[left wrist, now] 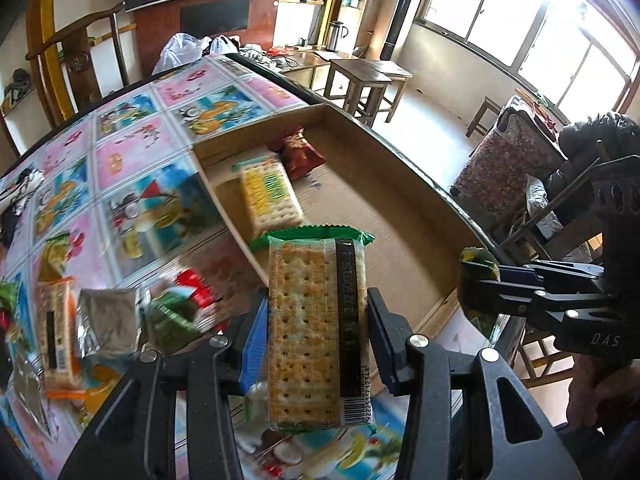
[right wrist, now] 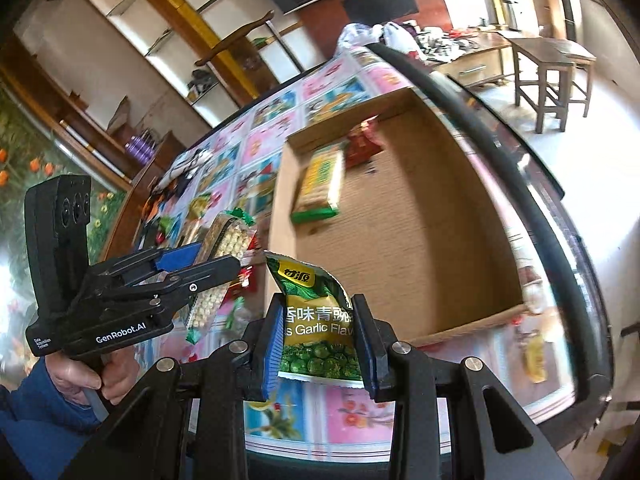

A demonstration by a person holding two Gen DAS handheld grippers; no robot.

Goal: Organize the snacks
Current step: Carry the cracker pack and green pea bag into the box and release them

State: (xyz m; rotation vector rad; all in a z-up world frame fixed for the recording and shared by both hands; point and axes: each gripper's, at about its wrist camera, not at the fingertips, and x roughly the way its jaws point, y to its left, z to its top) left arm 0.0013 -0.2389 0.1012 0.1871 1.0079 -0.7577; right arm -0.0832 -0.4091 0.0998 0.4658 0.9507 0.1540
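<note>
L tool (left wrist: 318,332) grips cracker pack (left wrist: 316,332) lengthwise along fingers; R tool (right wrist: 320,344) pinches pea bag (right wrist: 320,320) upright.

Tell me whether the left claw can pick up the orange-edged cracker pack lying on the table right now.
Probably not yet: the left claw is already shut on a green-edged cracker pack. The orange-edged pack lies uncovered on the table, so the way opens after release.
</note>
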